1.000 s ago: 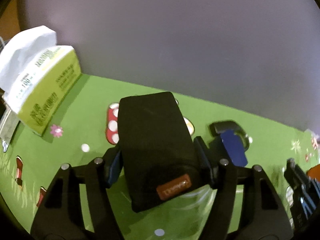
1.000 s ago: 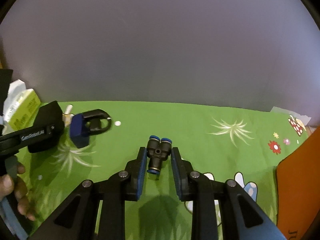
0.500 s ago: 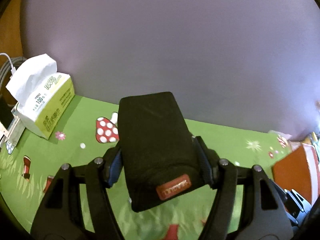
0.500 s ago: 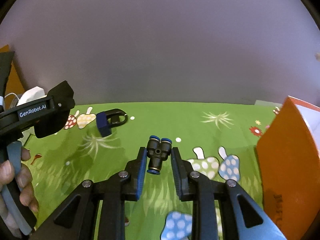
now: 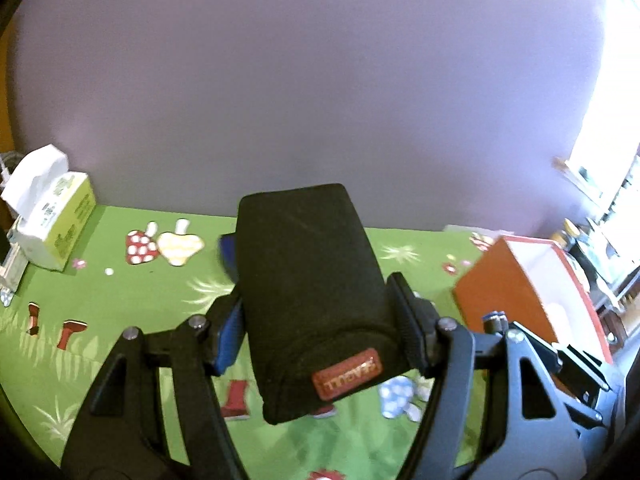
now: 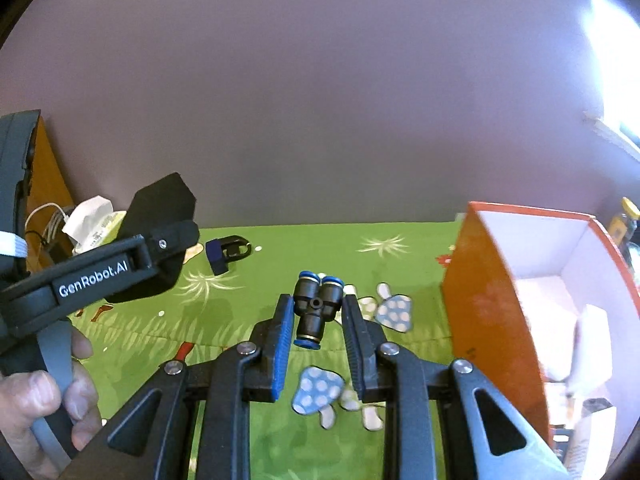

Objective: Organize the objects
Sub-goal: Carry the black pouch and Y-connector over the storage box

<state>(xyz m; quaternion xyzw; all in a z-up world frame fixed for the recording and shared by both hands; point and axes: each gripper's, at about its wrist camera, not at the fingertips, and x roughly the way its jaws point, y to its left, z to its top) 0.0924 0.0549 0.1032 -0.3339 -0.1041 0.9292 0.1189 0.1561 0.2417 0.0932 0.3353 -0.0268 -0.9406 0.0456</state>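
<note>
Green cartoon-print mat runs ahead to a plain wall w/ open room betw. grippers; orange box, white inside, open top, stands just right of right gripper; contents unclear; that gripper clamps a black Y-fitting w/ blue rings; left gripper grips a black pouch w/ red tag; blue padlock lies on mat ahead-left.

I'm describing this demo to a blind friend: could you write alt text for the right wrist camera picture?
A handheld right gripper clamps a small black Y-shaped tube fitting with blue rings above a green mat printed with mushrooms. To the right stands an open orange box with a white inside; at left, a hand holds the left gripper, and a blue padlock lies on the mat.
</note>
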